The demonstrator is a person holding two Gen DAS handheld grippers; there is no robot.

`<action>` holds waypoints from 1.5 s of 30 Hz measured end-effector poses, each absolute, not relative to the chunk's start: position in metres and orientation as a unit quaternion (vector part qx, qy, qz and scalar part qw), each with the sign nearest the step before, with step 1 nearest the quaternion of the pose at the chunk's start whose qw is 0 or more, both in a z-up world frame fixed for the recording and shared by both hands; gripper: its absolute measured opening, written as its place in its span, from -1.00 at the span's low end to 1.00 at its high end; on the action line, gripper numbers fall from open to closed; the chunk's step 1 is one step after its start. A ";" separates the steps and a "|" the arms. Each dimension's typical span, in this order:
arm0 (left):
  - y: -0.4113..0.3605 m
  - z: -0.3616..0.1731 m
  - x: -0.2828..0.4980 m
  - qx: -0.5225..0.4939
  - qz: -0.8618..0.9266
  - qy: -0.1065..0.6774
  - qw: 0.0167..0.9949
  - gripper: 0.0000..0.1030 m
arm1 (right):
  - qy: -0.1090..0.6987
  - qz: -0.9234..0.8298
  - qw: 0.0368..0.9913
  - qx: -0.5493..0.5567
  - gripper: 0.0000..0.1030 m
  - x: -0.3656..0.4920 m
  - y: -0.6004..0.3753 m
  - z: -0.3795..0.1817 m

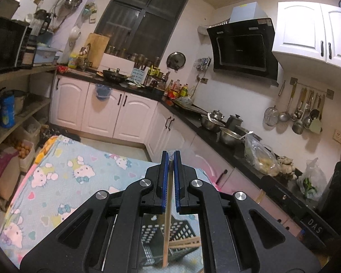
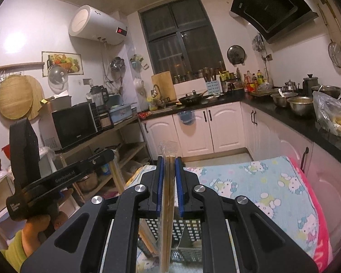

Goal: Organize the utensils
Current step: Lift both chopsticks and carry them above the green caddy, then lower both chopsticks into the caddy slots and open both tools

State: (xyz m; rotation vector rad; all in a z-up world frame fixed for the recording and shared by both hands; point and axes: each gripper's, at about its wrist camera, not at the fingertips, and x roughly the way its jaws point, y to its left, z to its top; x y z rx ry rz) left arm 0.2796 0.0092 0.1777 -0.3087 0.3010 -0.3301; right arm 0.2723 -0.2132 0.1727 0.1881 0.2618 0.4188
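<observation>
Left tongs (image 1: 171, 157) raised level, pinching chopstick (image 1: 167, 216)

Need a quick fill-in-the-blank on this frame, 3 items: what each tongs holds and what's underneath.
1. The left tongs are shut on a single ____.
2. The right tongs grip a pair of chopsticks wrapped in clear ____.
3. Below both tongs sits a black perforated ____ on the Hello Kitty cloth.

Missing words: chopstick; plastic; basket
</observation>
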 end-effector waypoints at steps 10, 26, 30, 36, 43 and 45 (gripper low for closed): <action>0.002 0.166 0.298 -0.132 -0.141 0.131 0.972 -0.98 | 0.109 0.178 0.974 0.088 -0.80 0.305 -0.217 0.162; -0.010 0.135 0.310 -0.119 -0.135 0.126 0.976 -0.98 | 0.086 0.132 0.982 0.101 -0.80 0.348 -0.235 0.133; -0.013 0.124 0.312 -0.116 -0.137 0.130 0.975 -0.98 | 0.087 0.126 0.985 0.085 -0.80 0.353 -0.232 0.122; -0.014 0.112 0.312 -0.112 -0.140 0.140 0.974 -0.98 | 0.097 0.130 0.985 0.059 -0.80 0.354 -0.223 0.107; -0.015 0.100 0.308 -0.113 -0.141 0.150 0.972 -0.98 | 0.116 0.142 0.982 0.038 -0.80 0.349 -0.214 0.094; -0.015 0.097 0.308 -0.115 -0.141 0.153 0.971 -0.98 | 0.125 0.143 0.981 0.036 -0.80 0.348 -0.213 0.090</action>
